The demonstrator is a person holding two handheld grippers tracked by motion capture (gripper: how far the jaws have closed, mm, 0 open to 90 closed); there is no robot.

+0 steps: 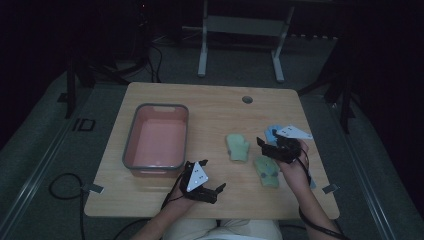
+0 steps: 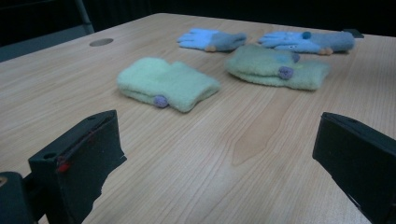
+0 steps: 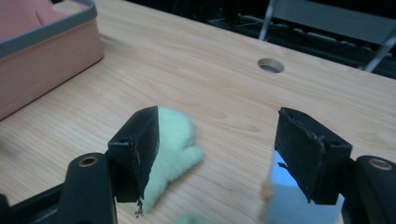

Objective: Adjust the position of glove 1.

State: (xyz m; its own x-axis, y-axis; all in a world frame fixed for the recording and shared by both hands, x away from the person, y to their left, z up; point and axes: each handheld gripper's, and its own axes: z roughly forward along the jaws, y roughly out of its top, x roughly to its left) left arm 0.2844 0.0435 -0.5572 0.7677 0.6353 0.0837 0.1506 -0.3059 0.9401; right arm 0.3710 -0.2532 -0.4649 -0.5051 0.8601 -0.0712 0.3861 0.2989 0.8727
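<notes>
Spread tool (image 3: 215, 154), green mitten (image 3: 173, 149), pink bin (image 3: 46, 51)

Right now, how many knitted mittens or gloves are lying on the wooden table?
4: two fuzzy green mittens, one nearer the table's middle, one right of it; two blue knitted gloves behind them, left and right. None looks hidden.

high view: right tool (image 1: 270, 145) and hand (image 1: 295, 167) cover part of the blue mittens (image 1: 274, 131). right gripper view: pink tray (image 3: 46, 51) cut by the left edge; blue mitten (image 3: 285, 196) blurred behind a jaw, green mitten (image 3: 175, 140) partly hidden.
</notes>
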